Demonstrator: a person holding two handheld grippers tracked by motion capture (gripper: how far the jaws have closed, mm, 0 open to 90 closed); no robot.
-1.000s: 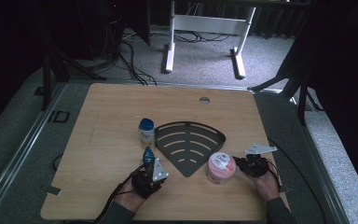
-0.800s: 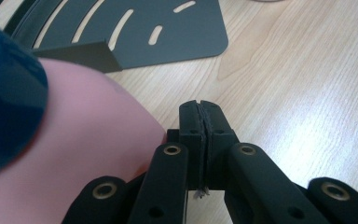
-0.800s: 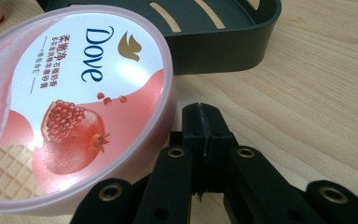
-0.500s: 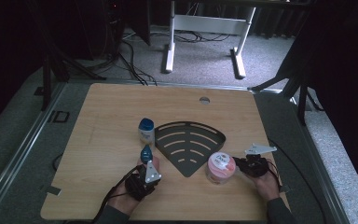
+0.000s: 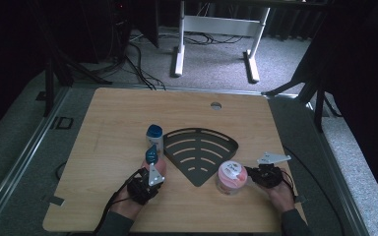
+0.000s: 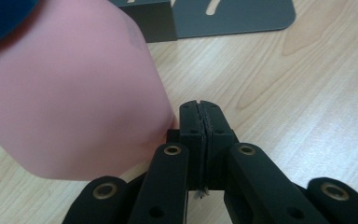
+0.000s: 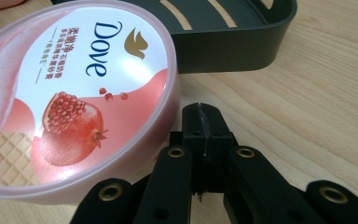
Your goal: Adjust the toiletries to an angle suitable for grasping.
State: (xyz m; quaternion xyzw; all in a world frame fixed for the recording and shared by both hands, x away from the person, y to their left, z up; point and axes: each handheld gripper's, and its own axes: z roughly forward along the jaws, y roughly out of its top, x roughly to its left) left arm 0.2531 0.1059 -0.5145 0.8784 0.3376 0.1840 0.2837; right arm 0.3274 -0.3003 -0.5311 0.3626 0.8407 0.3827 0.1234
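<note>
A pink bottle with a blue cap (image 5: 151, 155) stands on the wooden table (image 5: 118, 118). In the left gripper view its pink body (image 6: 70, 93) is close on the left of my jaws. My left gripper (image 5: 152, 172) (image 6: 200, 109) is shut and empty, right beside the bottle's base. A pink Dove jar (image 5: 231, 177) (image 7: 74, 93) with a pomegranate lid sits near the front right. My right gripper (image 5: 252, 176) (image 7: 200, 114) is shut with nothing in it, just to the jar's right. A black fan-shaped tray (image 5: 202, 147) (image 7: 233, 42) (image 6: 214, 18) lies between them.
A second bottle with a blue cap (image 5: 154, 132) stands at the tray's left corner, behind the pink one. A round cable hole (image 5: 216, 105) is near the table's far edge. A white desk frame (image 5: 216, 29) stands on the floor beyond.
My left gripper has shifted a little to the left beside the pink bottle. The right gripper and the jar have stayed put.
</note>
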